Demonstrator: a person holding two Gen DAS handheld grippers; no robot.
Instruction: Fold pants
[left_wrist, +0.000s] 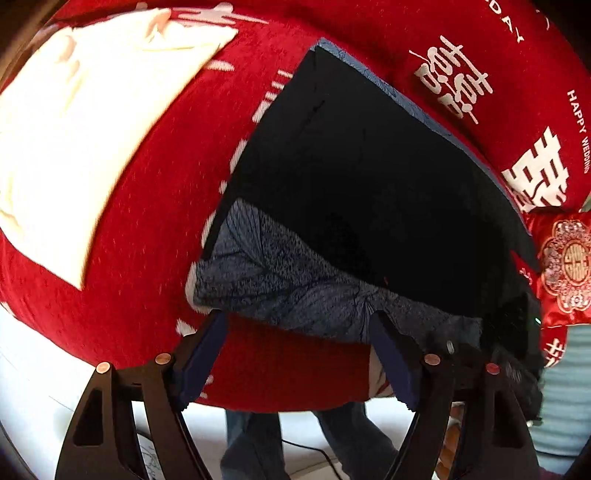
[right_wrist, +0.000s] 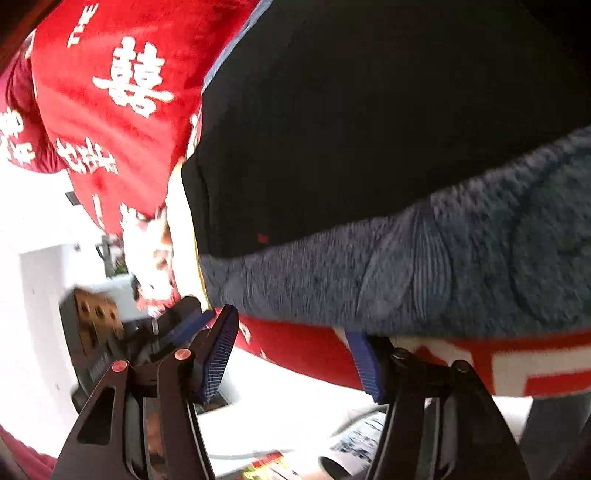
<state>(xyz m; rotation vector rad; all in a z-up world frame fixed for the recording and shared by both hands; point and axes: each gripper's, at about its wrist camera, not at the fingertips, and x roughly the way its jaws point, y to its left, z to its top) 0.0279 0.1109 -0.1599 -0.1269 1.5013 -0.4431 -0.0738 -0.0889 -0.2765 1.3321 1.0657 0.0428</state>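
**Both grippers at the waistband end of the pants, jaws apart**

The dark, near-black pants with a turned-out grey fleece lining (left_wrist: 354, 177) lie flat on a red plush blanket printed with white characters (left_wrist: 147, 206). The fleecy band, apparently the waist end, runs just ahead of both pairs of jaws, along the blanket's near edge.

The left gripper (left_wrist: 299, 325) has its jaws apart, with bare red blanket in the gap. Its two blue-padded fingertips reach the lower edge of the grey band, but I cannot tell whether they touch it. The right gripper (right_wrist: 291, 332) is also parted and holds nothing. One tip sits under the band's edge; the other stands just off the pants' corner.

In my judgement the garment is soft, limp and fairly thick. It should be light for its bulk, and the fleece ought to grip well against ribbed pads. It will sag and drag on the plush rather than slide. The sensible hold is the doubled band, near each outer corner, pinched through all layers so the pants lift evenly.

The left view shows the full spread of the pants, a white folded cloth (left_wrist: 85, 122) well off beyond the jaws, a red embroidered cushion (left_wrist: 565, 266), and a person's legs below the blanket. The right view shows only the near corner and fleece texture close up, plus the other gripper's black body (right_wrist: 110, 332) beside its own jaw.
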